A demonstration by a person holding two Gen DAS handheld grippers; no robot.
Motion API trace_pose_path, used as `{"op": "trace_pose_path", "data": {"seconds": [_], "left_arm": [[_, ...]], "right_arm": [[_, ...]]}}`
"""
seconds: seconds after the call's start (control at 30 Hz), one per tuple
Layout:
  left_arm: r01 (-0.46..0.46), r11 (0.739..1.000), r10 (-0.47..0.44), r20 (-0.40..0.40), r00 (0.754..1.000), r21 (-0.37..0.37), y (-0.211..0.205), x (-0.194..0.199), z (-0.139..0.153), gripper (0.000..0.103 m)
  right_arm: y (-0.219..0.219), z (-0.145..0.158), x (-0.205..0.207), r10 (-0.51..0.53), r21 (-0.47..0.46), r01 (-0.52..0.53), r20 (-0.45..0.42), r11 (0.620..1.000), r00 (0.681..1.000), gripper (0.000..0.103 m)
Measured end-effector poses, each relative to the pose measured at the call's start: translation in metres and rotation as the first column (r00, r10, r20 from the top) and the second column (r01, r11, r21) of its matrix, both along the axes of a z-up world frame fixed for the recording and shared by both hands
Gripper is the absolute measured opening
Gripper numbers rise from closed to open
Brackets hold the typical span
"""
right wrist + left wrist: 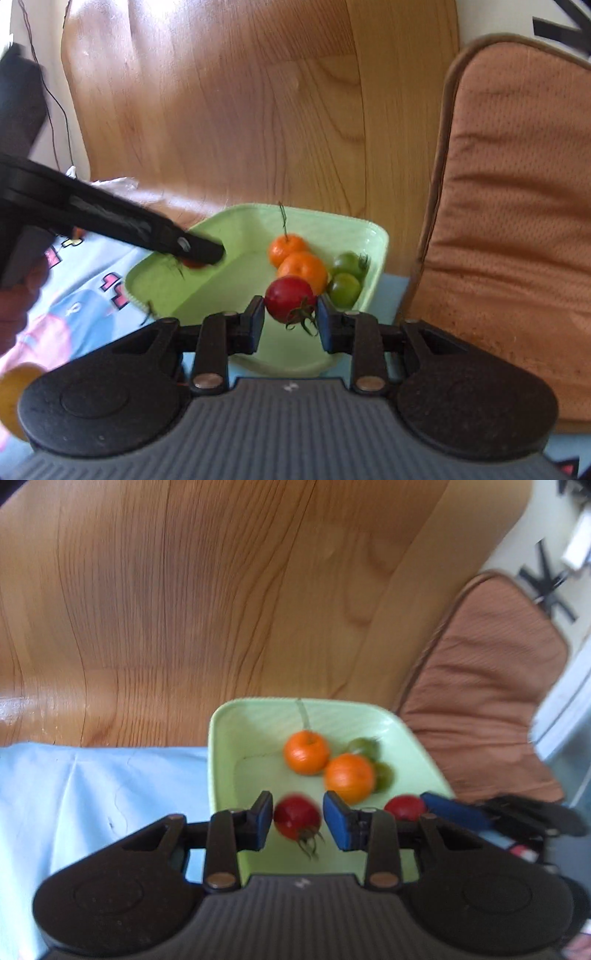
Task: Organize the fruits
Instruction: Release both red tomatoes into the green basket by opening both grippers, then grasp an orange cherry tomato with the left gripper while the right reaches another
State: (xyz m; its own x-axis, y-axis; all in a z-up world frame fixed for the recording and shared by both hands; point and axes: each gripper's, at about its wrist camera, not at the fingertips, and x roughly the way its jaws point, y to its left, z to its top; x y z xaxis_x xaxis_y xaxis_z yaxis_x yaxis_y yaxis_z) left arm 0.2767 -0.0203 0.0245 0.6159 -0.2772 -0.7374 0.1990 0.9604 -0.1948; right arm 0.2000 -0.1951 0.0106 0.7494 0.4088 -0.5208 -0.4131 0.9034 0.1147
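I hold one gripper in each hand over a light green plastic tray (221, 738) with a raised rim. My left gripper (298, 818) has a small round red tomato (296, 816) between its blue pads. The tomato looks blurry, and I cannot tell if the pads press on it or just sit beside it. Its green stem points down toward me. My right gripper (290, 318) has another round red tomato (289, 298) between its two fingers. The fingers sit right against its sides, and its green stem hangs down. Both tomatoes are over the near part of the tray. Inside the tray, two round orange fruits (295, 258) touch each other. Just beside them on the right are two small green fruits (345, 275), near the tray's right wall. The tray sits on a light blue cloth (92, 794) with pink shapes on it, next to a brown wooden tabletop (221, 590). A brown padded seat cushion (517, 221) is to the right of the tray. A yellow round thing shows at the low left edge of the right view, but it is too cut off to name.
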Motion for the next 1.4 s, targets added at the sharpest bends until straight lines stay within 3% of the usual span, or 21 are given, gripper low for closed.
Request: {"op": "trace_pose_path", "data": {"seconds": [0.07,0.2,0.4,0.53,0.67,0.73,0.9,1.17,1.27,1.4], "left_arm": [[0.003,1.0,-0.003,0.012,1.0,0.001,-0.002,-0.003,-0.001,0.038],[0.003,0.999,0.0,0.055,0.998,-0.048,0.008,-0.029,0.015,0.039],[0.027,0.989,0.0,0.179,0.984,-0.149,0.055,-0.124,0.043,0.046],[-0.012,0.982,0.048,0.191,0.98,-0.186,0.084,-0.194,0.029,0.047],[-0.05,0.98,0.084,0.171,0.982,-0.195,0.099,-0.239,0.01,0.047],[-0.053,0.982,0.085,0.174,0.981,-0.182,0.1,-0.249,0.006,0.048],[-0.019,0.973,0.062,0.184,0.981,-0.23,0.095,-0.266,0.002,0.05],[0.105,0.954,-0.066,0.143,0.987,-0.282,0.063,-0.268,-0.012,0.047],[0.118,0.954,-0.082,0.138,0.987,-0.276,0.049,-0.258,-0.014,0.041],[0.107,0.953,-0.073,0.125,0.989,-0.285,0.044,-0.237,-0.014,0.04]], "right_arm": [[-0.001,0.001,-0.003,-0.002,0.007,0.002,0.01,1.0,1.0,0.045],[-0.013,0.01,-0.026,-0.021,0.035,0.019,0.048,0.999,0.999,0.046],[-0.031,0.019,-0.099,0.027,0.107,-0.031,0.04,0.994,0.999,0.046],[-0.021,0.01,-0.153,0.125,0.116,-0.125,0.012,0.985,0.992,0.045],[0.0,0.002,-0.182,0.183,0.122,-0.18,-0.013,0.976,0.983,0.041],[0.011,0.003,-0.184,0.185,0.11,-0.183,-0.009,0.977,0.983,0.041],[0.023,0.004,-0.188,0.159,0.091,-0.158,-0.003,0.983,0.987,0.041],[0.036,-0.015,-0.164,0.087,-0.036,-0.087,-0.019,0.996,0.996,0.042],[0.037,-0.017,-0.15,0.078,-0.021,-0.079,-0.037,0.997,0.996,0.039],[0.019,-0.015,-0.144,0.066,0.043,-0.063,-0.065,0.997,0.996,0.037]]}}
